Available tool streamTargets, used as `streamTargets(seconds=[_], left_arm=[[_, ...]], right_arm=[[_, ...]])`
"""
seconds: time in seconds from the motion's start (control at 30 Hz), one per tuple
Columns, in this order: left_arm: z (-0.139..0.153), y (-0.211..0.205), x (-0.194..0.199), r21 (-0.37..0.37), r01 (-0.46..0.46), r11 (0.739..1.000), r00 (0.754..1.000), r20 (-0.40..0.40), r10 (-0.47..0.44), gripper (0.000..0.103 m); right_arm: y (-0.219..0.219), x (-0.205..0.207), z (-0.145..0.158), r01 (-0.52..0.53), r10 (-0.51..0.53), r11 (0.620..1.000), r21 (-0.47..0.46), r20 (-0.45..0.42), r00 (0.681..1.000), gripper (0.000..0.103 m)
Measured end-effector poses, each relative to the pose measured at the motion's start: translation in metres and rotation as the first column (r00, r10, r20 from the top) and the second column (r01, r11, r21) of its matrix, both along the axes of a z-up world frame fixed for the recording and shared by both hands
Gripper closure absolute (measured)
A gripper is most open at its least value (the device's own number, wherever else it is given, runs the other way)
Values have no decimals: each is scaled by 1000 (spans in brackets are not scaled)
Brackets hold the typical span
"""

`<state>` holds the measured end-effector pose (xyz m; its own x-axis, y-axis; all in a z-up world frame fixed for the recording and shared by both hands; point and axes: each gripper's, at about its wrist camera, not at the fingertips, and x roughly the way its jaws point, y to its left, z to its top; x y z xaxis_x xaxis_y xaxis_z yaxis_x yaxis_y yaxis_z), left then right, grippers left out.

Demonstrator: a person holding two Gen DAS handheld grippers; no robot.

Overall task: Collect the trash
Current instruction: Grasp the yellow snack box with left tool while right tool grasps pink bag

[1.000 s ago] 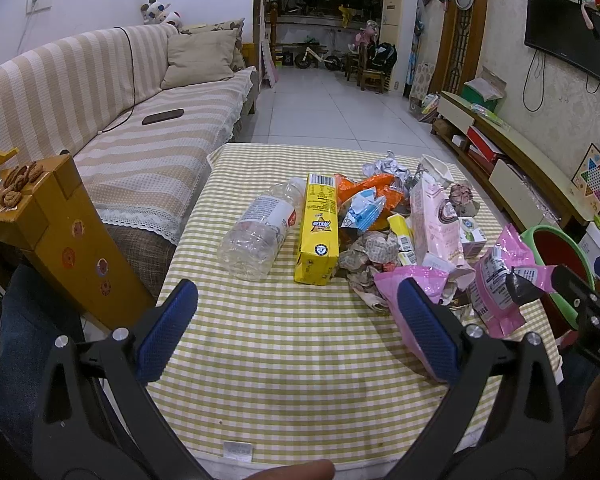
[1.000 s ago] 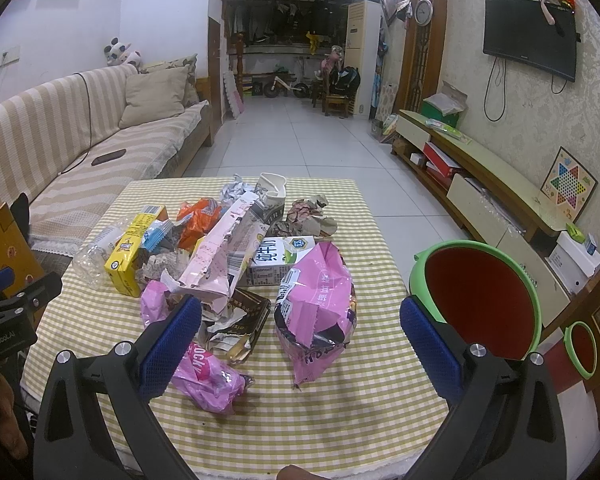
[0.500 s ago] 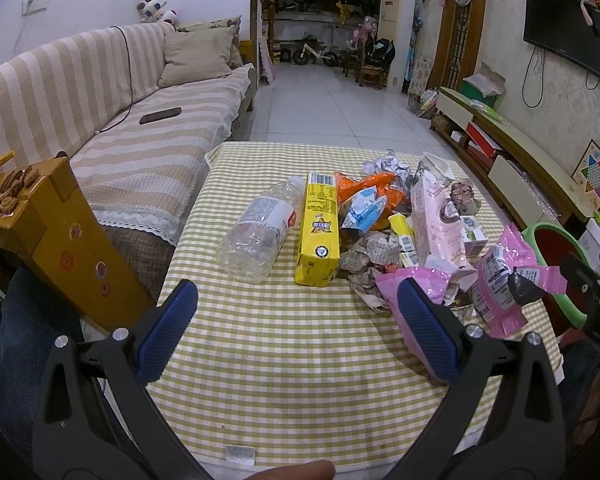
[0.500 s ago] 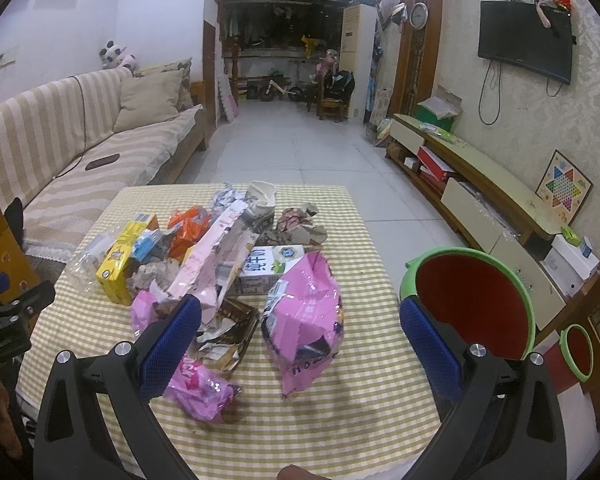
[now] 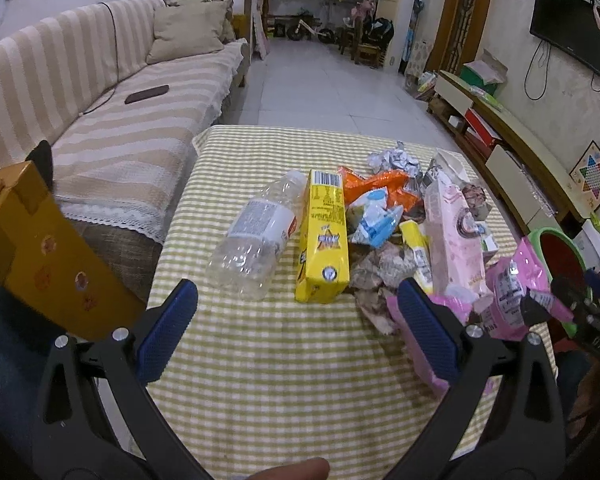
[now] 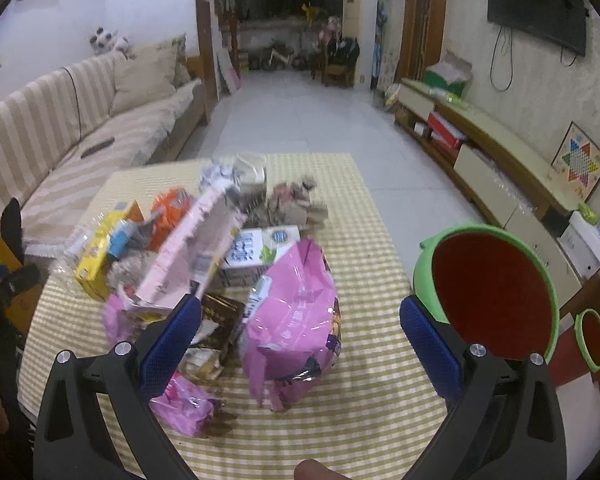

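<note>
Holding my left gripper spread and empty above the checked tablecloth, before a clear plastic bottle and yellow carton. My right gripper, also spread, brackets a large pink bag; the green-rimmed red bin stands beside the table.
</note>
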<state>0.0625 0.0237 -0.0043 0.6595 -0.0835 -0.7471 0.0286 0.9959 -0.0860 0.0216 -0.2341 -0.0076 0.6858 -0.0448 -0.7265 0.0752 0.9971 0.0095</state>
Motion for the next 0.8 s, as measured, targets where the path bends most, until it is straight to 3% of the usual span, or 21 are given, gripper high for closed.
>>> streamTargets(seconds=[0.17,0.47,0.63,0.8], left_arm=[[-3,-4,28,-29,17,999,999,-33,-18,5],[-30,-19,64,32,51,998,990,-134,-46,6],[-41,-21,77,43,66,997,984,-168,-58,28],[-55,-24,85,75,74,994,978,-198,-57,38]], right_arm=[[-7,14,-11,-1,2,1000,26,-38,999,7],[-12,35,-29,-9,14,999,41,-111,994,8],[-15,45,-41,-17,26,998,54,-166,986,17],[-14,52,-46,-33,46,997,74,-186,981,19]])
